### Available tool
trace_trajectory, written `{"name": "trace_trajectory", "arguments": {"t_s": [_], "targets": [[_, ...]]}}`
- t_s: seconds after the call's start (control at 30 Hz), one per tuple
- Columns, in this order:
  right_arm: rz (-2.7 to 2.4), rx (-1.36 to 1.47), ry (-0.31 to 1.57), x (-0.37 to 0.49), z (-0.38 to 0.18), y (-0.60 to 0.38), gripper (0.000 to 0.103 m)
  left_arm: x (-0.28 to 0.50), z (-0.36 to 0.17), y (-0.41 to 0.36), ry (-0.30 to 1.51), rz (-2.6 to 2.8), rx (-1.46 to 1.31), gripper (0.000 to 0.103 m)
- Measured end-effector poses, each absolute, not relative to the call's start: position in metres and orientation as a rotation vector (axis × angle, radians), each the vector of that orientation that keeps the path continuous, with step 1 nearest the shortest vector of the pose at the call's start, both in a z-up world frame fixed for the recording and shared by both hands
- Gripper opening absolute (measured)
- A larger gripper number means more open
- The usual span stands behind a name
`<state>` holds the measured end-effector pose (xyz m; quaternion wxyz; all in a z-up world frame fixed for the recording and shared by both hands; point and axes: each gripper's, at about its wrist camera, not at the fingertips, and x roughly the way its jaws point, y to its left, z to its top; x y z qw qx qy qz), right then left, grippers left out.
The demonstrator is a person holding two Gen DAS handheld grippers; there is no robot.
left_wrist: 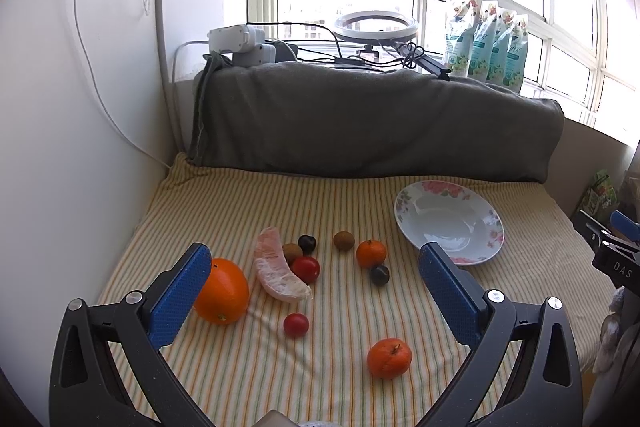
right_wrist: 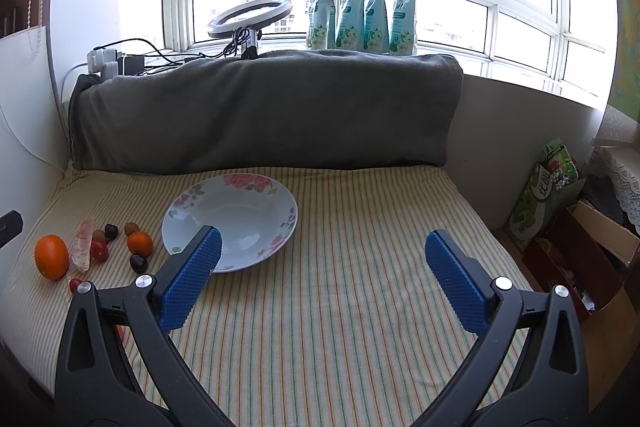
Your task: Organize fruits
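A striped cloth (left_wrist: 340, 367) covers the tabletop, with a grey rolled blanket (left_wrist: 372, 119) lying along its far edge under the window. The left tool (left_wrist: 316, 291) hangs above the near part of the cloth with its blue pads spread wide and nothing between them; the right tool (right_wrist: 324, 279) is likewise spread wide and holds nothing, its left pad in front of the plate's near rim. The flowered plate (left_wrist: 486, 215) sits to the right of the fruit and has nothing on it. On the cloth lie a large orange (left_wrist: 224, 293), a peeled pomelo segment (left_wrist: 276, 273) just beside it, two mandarins (left_wrist: 371, 253) well apart, two cherry tomatoes (left_wrist: 296, 325), two brown longans (left_wrist: 343, 240) and two dark grapes (left_wrist: 379, 274).
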<state>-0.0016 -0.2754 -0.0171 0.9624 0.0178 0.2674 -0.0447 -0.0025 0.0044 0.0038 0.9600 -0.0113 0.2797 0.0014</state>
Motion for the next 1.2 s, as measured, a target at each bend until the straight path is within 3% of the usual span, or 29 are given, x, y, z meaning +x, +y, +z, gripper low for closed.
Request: {"name": "trace_trajectory", "arguments": {"t_s": [1.2], "targets": [[-0.083, 0.038, 0.545, -0.0042, -0.0186, -0.2701, 0.103, -0.0049, 0.0032, 0.0049, 0.561, 0.008, -0.018, 0.103]]}}
